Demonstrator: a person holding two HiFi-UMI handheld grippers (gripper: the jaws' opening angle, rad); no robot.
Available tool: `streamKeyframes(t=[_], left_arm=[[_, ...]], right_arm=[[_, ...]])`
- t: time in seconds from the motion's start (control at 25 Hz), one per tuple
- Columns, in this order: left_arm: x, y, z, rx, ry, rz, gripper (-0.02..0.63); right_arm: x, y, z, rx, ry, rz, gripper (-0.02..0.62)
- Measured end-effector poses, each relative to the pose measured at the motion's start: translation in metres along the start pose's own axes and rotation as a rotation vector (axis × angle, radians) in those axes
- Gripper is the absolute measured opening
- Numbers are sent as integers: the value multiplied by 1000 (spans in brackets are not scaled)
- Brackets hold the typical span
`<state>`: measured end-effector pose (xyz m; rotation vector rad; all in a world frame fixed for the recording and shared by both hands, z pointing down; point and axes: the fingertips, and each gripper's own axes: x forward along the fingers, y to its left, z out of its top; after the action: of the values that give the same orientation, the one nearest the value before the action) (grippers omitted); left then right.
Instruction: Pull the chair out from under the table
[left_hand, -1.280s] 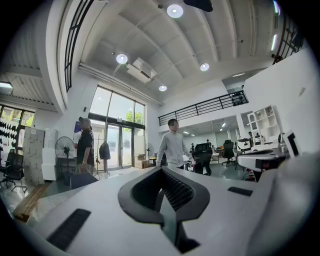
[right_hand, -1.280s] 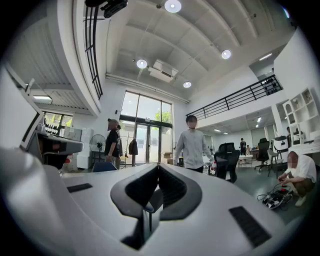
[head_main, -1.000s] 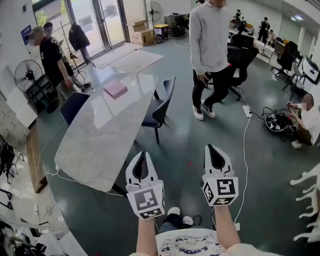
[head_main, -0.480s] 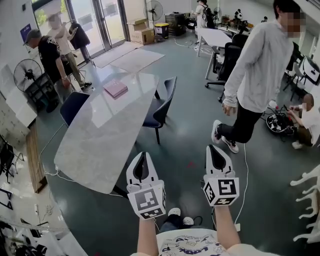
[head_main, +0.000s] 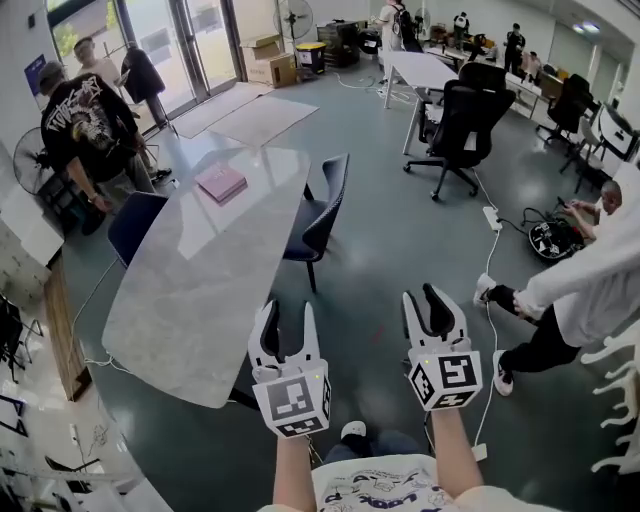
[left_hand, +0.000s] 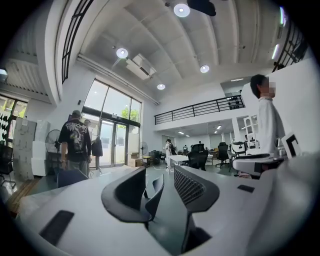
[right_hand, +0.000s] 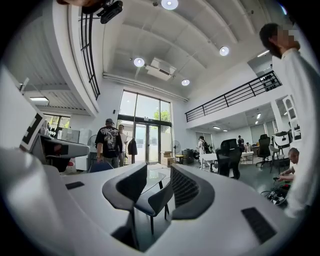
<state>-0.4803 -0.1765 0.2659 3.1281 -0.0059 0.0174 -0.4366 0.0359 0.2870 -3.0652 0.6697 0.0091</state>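
Chair (head_main: 318, 215) tucked under table (head_main: 200, 270), well ahead of us. Left hand-held gripper (head_main: 287, 320) and right hand-held gripper (head_main: 428, 300): jaws just parted, half-wide, both empty. We judge grab prep begun.

A pink book (head_main: 221, 184) lies flat near a person in a black printed T-shirt (head_main: 85, 125). A black office chair (head_main: 462, 115) stands beside a white desk (head_main: 420, 70). Cardboard boxes (head_main: 270, 60) sit by the glass doors (head_main: 190, 40), with a standing fan (head_main: 293, 15) just beside them.
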Motion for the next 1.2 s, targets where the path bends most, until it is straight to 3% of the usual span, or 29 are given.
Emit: streamKeyframes(t=[0.52,0.8,1.2], left_arm=[[81,-8,-27,-4,56,-58,184],[167,-23,-37,13,76,-25,184],[314,-47,-21,21,77,56,184]], right_arm=[[61,-24,-22,-4,46,0,186],[138,-82,-29,5,48,29,189],[285,-173,-13,-7,52,128,193]])
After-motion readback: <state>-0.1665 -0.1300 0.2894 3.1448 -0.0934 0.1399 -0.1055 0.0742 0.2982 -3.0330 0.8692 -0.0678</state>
